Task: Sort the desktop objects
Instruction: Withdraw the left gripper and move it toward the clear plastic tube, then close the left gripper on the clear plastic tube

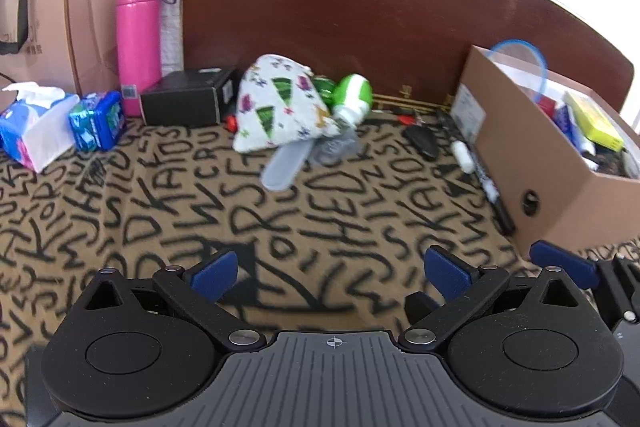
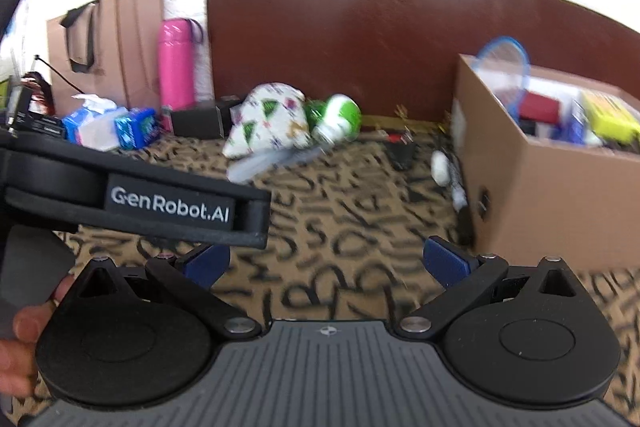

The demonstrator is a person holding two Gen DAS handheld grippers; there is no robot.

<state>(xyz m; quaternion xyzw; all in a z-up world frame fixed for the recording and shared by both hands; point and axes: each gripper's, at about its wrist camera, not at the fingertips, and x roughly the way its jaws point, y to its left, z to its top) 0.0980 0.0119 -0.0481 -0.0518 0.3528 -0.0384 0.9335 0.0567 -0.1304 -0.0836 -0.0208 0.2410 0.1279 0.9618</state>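
Observation:
A white patterned pouch (image 1: 276, 103) lies at the back of the lettered tablecloth, with a green and white bottle (image 1: 352, 95) beside it and a grey case (image 1: 286, 163) in front. A black marker (image 1: 490, 187) and a dark oval object (image 1: 420, 143) lie next to the cardboard box (image 1: 532, 163). My left gripper (image 1: 332, 273) is open and empty, well short of them. My right gripper (image 2: 326, 263) is open and empty too. The pouch (image 2: 268, 127), bottle (image 2: 340, 119) and box (image 2: 540, 195) also show in the right wrist view.
A pink flask (image 1: 138, 39), a black box (image 1: 188, 97), a blue pack (image 1: 98, 121), a tissue pack (image 1: 34, 125) and a paper bag (image 1: 52, 11) stand at the back left. A brown board (image 1: 380, 15) backs the table. The left gripper body (image 2: 140, 199) crosses the right wrist view.

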